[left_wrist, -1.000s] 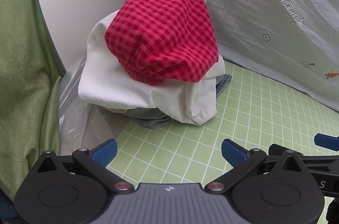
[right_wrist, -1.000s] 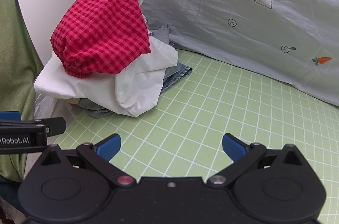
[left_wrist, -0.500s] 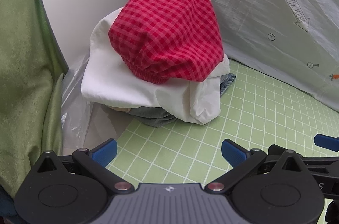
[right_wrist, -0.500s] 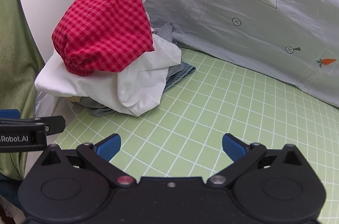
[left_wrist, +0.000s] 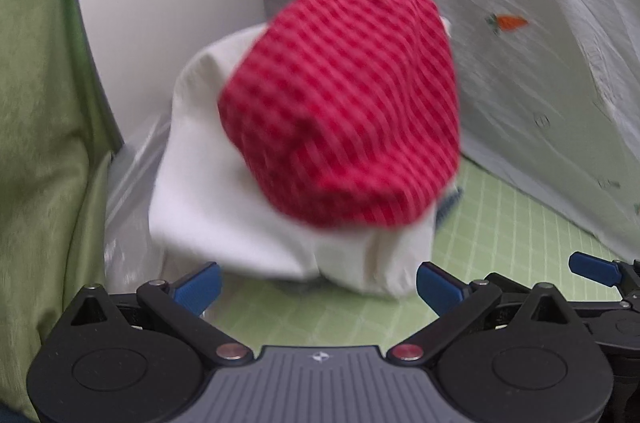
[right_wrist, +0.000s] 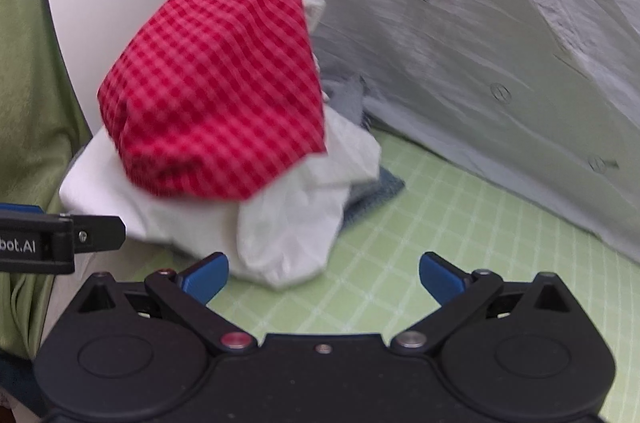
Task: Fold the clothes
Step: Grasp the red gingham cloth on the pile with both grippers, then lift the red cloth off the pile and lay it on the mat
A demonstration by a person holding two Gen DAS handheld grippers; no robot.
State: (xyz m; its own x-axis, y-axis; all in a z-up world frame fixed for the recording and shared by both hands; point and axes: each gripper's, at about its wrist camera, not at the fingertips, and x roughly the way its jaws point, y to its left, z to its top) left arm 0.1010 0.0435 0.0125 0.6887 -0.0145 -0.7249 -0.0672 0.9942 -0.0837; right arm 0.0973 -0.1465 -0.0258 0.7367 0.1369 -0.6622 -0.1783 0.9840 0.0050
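A pile of clothes sits at the back left corner of the green grid mat [left_wrist: 500, 223]. A red checked garment [left_wrist: 344, 103] lies on top of a white garment [left_wrist: 224, 215]. Both show in the right wrist view too, the red one [right_wrist: 216, 95] over the white one [right_wrist: 288, 223], with blue-grey cloth [right_wrist: 372, 195] under them. My left gripper [left_wrist: 316, 287] is open and empty, just short of the white garment's lower edge. My right gripper [right_wrist: 324, 275] is open and empty, close to the white garment's front fold. The frames are motion-blurred.
A grey sheet with carrot prints [left_wrist: 520, 63] hangs behind the mat. A white panel [left_wrist: 160, 3] stands behind the pile and green fabric [left_wrist: 40, 143] hangs at the left. Clear plastic [left_wrist: 128, 207] lies left of the pile. The left gripper's side shows in the right wrist view [right_wrist: 60, 239].
Both grippers have moved forward toward the pile, which now looms larger and closer to the fingertips. Both stay open.
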